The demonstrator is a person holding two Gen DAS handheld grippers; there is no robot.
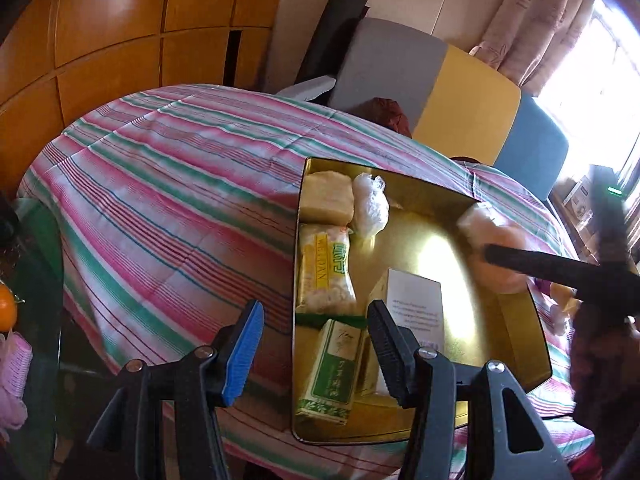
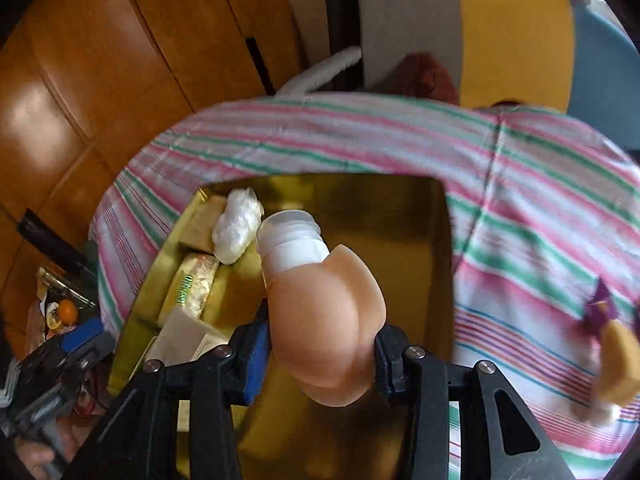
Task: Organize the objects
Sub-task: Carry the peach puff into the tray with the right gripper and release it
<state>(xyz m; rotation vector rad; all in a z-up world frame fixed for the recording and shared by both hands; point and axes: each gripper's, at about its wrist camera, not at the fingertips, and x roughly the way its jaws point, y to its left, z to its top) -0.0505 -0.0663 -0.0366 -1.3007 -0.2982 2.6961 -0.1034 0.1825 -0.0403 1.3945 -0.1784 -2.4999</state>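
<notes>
An open gold tin (image 1: 516, 356) lies on the striped tablecloth (image 1: 168, 200). In it are a tan block (image 1: 326, 198), a white plastic bundle (image 1: 370, 206), a yellow packet (image 1: 324, 276), a green and white packet (image 1: 330, 372) and a white box (image 1: 416, 300). My left gripper (image 1: 316, 348) is open and straddles the tin's left wall, gripping nothing. My right gripper (image 2: 320, 356) is shut on a peach bottle (image 2: 328, 320) with a pale cap, held over the tin (image 2: 400, 216). In the left wrist view the bottle (image 1: 492, 248) is blurred above the tin's right side.
Grey, yellow and blue chair backs (image 1: 464, 96) stand behind the table, and wooden cabinets (image 1: 120, 40) fill the left. An orange (image 1: 6, 310) and a pink thing (image 1: 16, 376) sit at the far left. A purple and yellow object (image 2: 616, 340) lies on the cloth at right.
</notes>
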